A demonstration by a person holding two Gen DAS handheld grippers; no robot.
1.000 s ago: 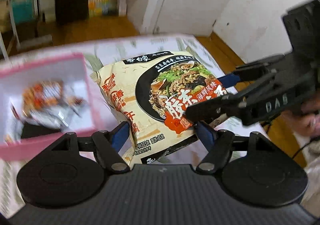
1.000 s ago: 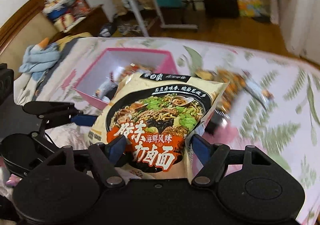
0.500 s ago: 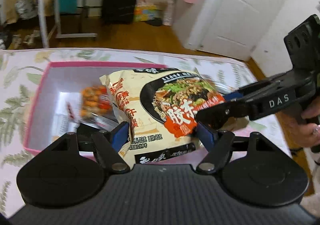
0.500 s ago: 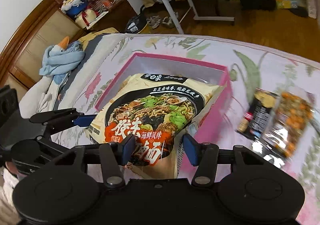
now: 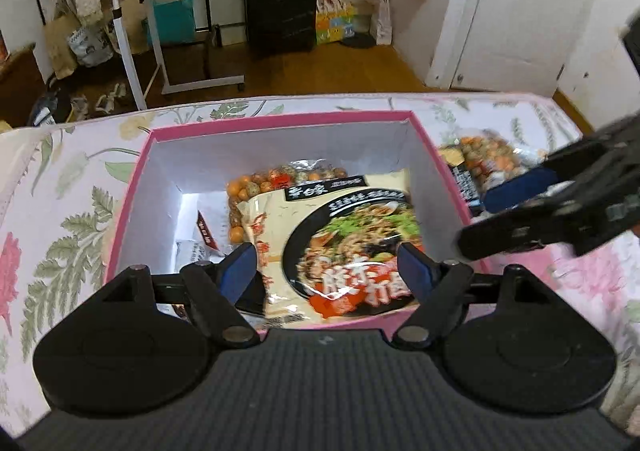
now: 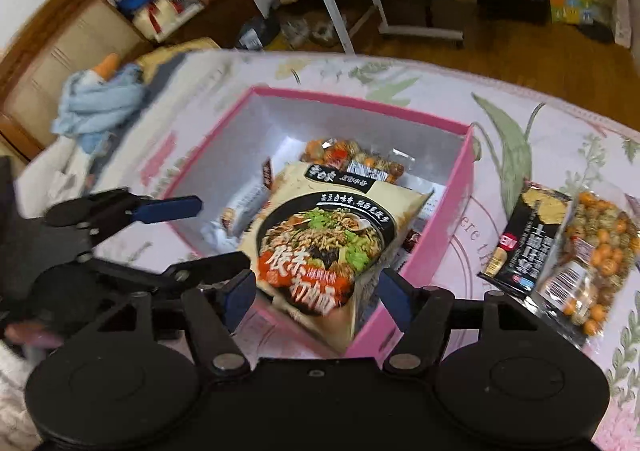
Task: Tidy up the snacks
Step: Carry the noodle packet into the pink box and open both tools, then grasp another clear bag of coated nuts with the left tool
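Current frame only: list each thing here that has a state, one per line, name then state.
Pink cardboard box: open, partly filled.
Cream instant-noodle packet: in the box, leaning on its near wall.
Left gripper: open, packet between the jaws, just widened.
Right gripper: open, just reopened.
Black snack sachet: outside, flat on bedspread.

Both wrist views look steeply down, close over the same pink box (image 5: 132, 187), from opposite sides.

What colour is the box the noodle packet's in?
Pink outside and on the rim, white inside: the box. Clearest in the right wrist view.
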